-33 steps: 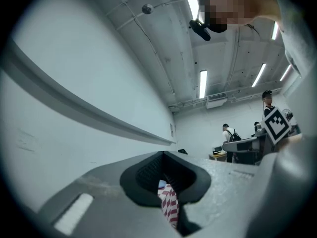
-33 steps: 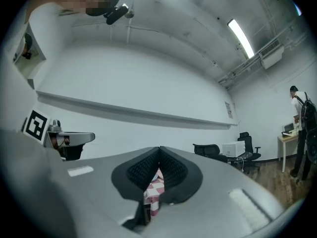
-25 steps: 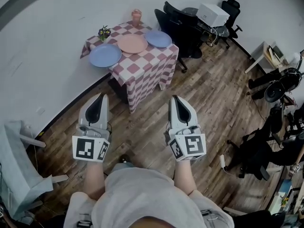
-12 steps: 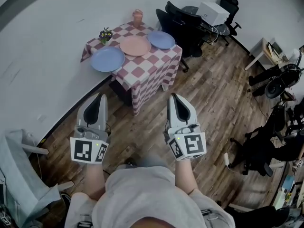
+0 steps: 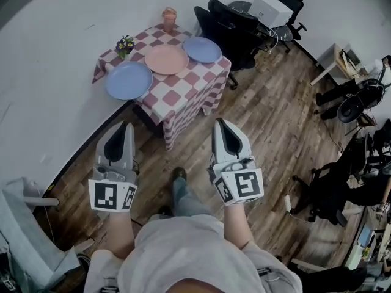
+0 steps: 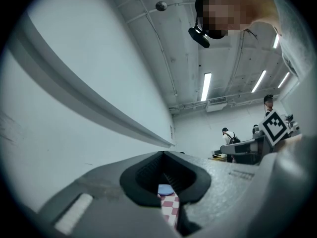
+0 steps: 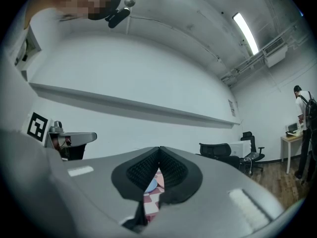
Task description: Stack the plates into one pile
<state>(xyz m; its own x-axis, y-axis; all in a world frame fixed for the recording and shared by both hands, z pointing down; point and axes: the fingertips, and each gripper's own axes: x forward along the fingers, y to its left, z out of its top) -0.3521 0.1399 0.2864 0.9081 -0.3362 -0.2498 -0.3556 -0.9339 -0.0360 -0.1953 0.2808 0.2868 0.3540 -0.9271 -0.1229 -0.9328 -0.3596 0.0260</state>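
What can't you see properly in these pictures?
Head view: the potted plant and orange cup are too small for detail.
Left gripper view: the shut left gripper blocks everything ahead except slivers of a blue plate and checked tablecloth.
Right gripper view: the shut right gripper blocks nearly as much.

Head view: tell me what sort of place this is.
Probably an office or lab workspace: black office chairs, strip lights overhead, and a small checked-cloth table staged with three plates.

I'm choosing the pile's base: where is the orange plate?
In the head view, the orange plate lies on the checked table, between the big blue plate at left and the small blue plate at right.
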